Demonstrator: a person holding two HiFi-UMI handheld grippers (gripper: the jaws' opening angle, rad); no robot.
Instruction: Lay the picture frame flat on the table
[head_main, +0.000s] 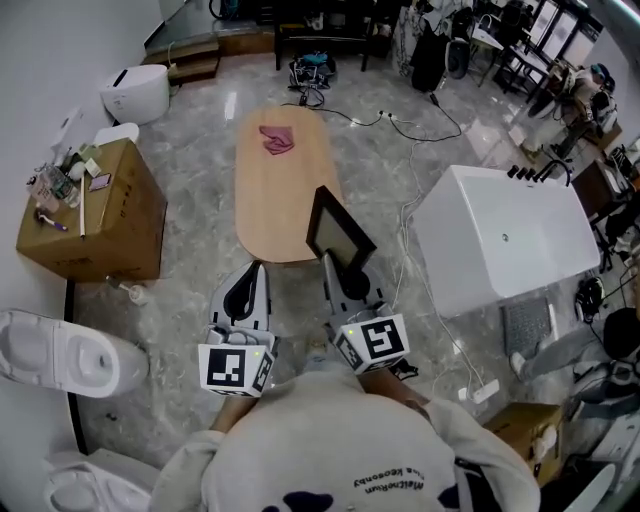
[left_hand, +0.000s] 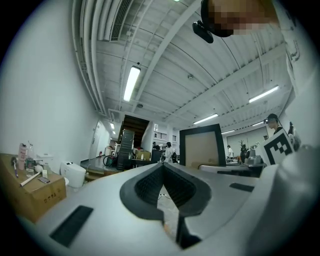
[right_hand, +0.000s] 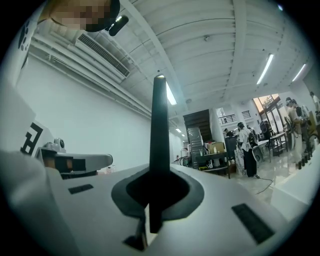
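Observation:
In the head view a black picture frame (head_main: 338, 232) with a tan panel stands upright and tilted over the near end of the oval wooden table (head_main: 275, 195). My right gripper (head_main: 330, 262) is shut on its lower edge. The right gripper view shows the picture frame (right_hand: 159, 130) edge-on, rising straight up between the jaws of the right gripper (right_hand: 158, 172). To its left my left gripper (head_main: 254, 270) is shut and holds nothing, just short of the table's near edge. From the left gripper (left_hand: 163, 169) view the picture frame (left_hand: 202, 146) shows face-on to the right.
A pink cloth (head_main: 277, 139) lies at the table's far end. A cardboard box (head_main: 95, 210) with small items stands to the left, a toilet (head_main: 60, 355) nearer left. A white bathtub (head_main: 505, 240) is to the right. Cables (head_main: 405, 215) run over the marble floor.

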